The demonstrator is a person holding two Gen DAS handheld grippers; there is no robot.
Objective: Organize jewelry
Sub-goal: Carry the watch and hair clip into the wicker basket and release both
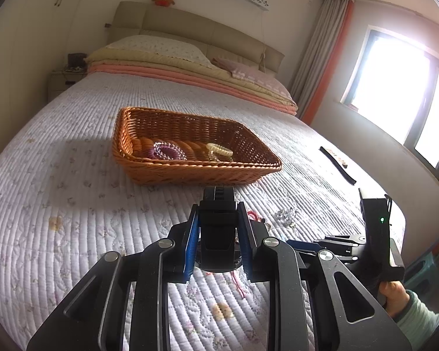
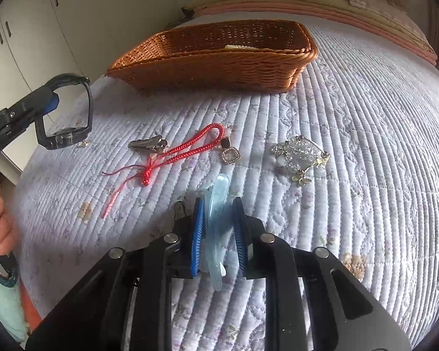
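A black watch (image 1: pixel 218 228) is clamped between the blue pads of the left gripper (image 1: pixel 218 213), held above the bed (image 1: pixel 73 204) just short of the basket (image 1: pixel 266 152). In the right wrist view the watch (image 2: pixel 64 111) hangs from that gripper, strap looped, off to the left of the basket (image 2: pixel 219 67). In the basket lie a purple bead bracelet (image 1: pixel 168 150) and a cream one (image 1: pixel 219 149).

The right gripper (image 2: pixel 218 213) has a pale blue bangle (image 2: pixel 216 222) standing on edge between its jaws. The pads sit slightly apart at either side of it; whether they press on it I cannot tell.

On the quilt beyond lie a red cord (image 2: pixel 175 152), a silver clip (image 2: pixel 147 144) just left of it, a small square pendant (image 2: pixel 230 155) at the cord's right end, and a clear crystal piece (image 2: pixel 300 155) further right. A black strip (image 1: pixel 338 165) lies near the bed's right edge. A hand (image 1: pixel 393 295) in a green sleeve holds the right gripper's handle.
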